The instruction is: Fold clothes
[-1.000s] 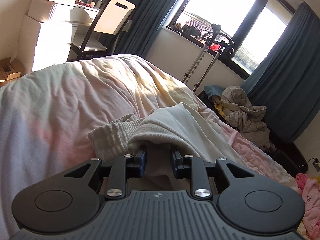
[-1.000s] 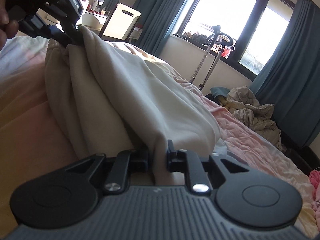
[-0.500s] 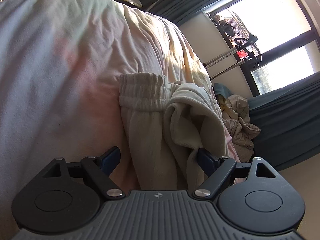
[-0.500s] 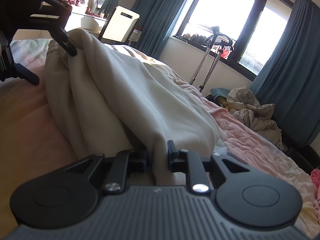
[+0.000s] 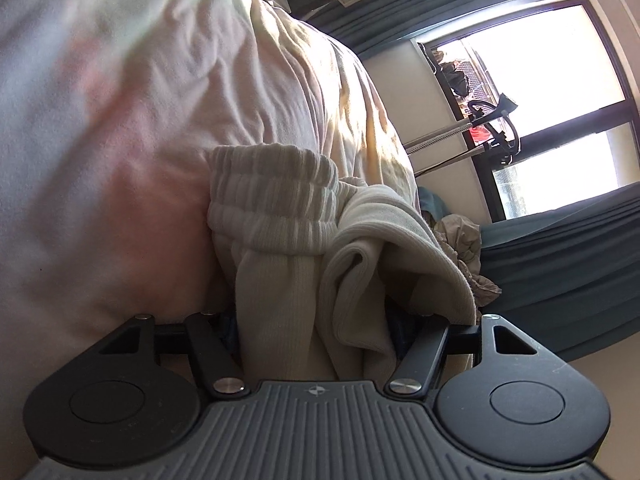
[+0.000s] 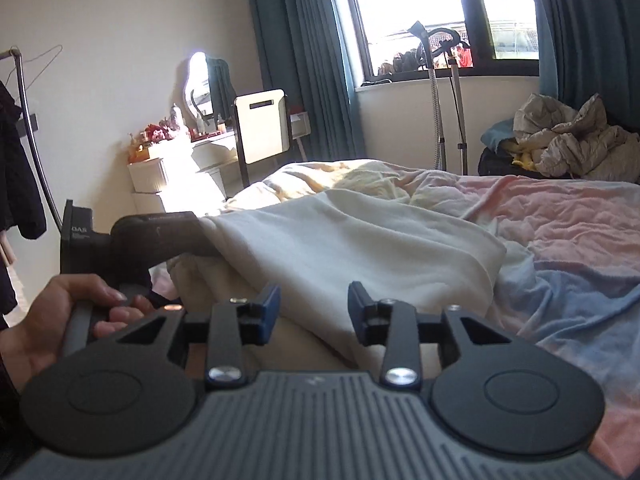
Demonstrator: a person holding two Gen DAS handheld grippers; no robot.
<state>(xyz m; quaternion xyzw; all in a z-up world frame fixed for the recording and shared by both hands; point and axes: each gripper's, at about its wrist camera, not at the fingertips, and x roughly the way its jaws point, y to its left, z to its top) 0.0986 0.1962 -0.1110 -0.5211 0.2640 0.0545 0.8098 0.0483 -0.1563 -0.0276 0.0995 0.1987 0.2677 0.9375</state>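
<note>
Cream sweatpants (image 5: 272, 216) lie folded on the pink and white bedcover (image 5: 120, 120), ribbed waistband toward the far side. My left gripper (image 5: 314, 328) is open wide. The bunched cloth fills the gap and hides both fingertips. In the right wrist view the same sweatpants (image 6: 360, 248) lie flat across the bed (image 6: 560, 232). My right gripper (image 6: 314, 304) is open just above their near edge, holding nothing. The left gripper (image 6: 132, 240) reaches into the cloth from the left, with a hand (image 6: 60, 320) on its handle.
A heap of crumpled clothes (image 6: 568, 144) sits beyond the bed on the right. A chair (image 6: 262, 128) and a white dresser (image 6: 168, 168) stand at the back left. A steamer stand (image 6: 448, 100) is by the window, and a clothes rail (image 6: 24, 140) at far left.
My left gripper opened, rolled sideways and now straddles the bunched sweatpants near the waistband. My right gripper let go of the cloth, opened and swung round; the garment dropped flat on the bed.
</note>
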